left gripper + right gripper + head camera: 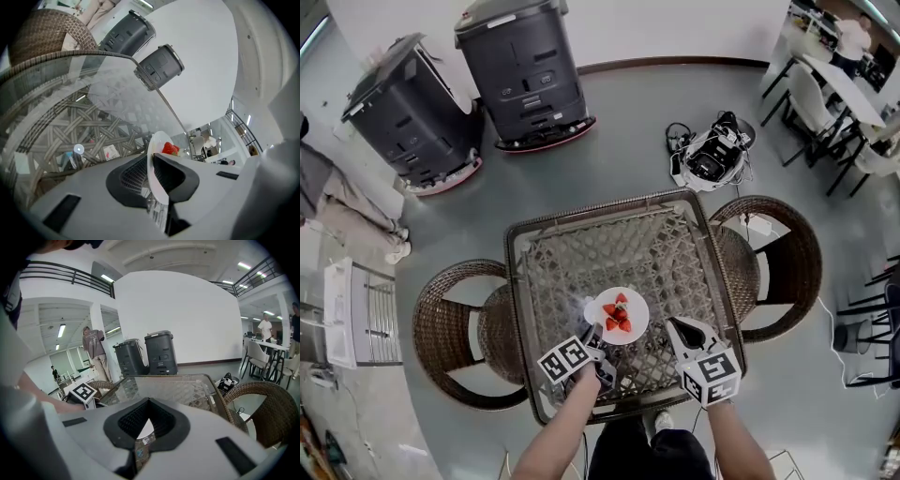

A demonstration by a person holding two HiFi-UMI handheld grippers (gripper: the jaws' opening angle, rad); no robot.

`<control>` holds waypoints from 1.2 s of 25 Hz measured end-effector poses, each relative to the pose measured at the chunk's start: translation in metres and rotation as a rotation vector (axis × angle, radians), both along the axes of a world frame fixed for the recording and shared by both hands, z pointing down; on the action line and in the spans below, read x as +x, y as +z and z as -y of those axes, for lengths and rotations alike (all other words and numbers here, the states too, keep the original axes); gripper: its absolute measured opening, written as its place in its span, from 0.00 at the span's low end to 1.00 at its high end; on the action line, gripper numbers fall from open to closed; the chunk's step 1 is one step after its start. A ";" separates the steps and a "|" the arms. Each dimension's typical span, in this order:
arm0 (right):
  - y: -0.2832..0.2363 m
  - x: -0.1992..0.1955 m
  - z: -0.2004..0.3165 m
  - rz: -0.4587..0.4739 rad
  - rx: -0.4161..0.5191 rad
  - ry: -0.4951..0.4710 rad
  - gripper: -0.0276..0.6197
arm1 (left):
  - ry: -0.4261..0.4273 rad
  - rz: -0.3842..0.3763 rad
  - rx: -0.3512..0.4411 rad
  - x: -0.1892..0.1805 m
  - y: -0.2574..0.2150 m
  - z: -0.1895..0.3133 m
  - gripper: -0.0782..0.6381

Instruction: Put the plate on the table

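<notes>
Head view, glass-topped wicker table (572, 246), plate (638, 308), grey floor (628, 131)

Open tabletop (609, 242) beyond plate (639, 307), chairs (794, 253) flanking

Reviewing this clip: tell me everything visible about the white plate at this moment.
The plate is small, round and white, glossy like ceramic, with a shallow rim. Red strawberries lie at its middle. It is level over the glass top of the wicker table, near the person's edge; whether it already rests on the glass cannot be told. The left gripper is clamped on its near-left rim, a jaw on each face. Nothing else touches it.
</notes>
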State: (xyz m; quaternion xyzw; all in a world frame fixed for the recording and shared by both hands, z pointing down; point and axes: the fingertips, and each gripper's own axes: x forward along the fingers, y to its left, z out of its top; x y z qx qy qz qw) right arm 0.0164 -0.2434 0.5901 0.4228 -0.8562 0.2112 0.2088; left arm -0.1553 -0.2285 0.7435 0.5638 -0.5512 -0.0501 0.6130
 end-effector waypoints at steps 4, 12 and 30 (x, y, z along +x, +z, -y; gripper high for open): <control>-0.001 0.007 0.000 0.003 0.000 0.010 0.05 | 0.026 0.076 -0.031 0.001 0.004 -0.001 0.16; -0.005 0.021 -0.004 0.013 0.007 0.039 0.05 | 0.080 0.225 -0.057 0.001 0.003 0.000 0.18; -0.011 0.025 -0.009 0.021 0.016 0.051 0.05 | 0.186 0.403 -0.073 0.000 -0.005 0.001 0.21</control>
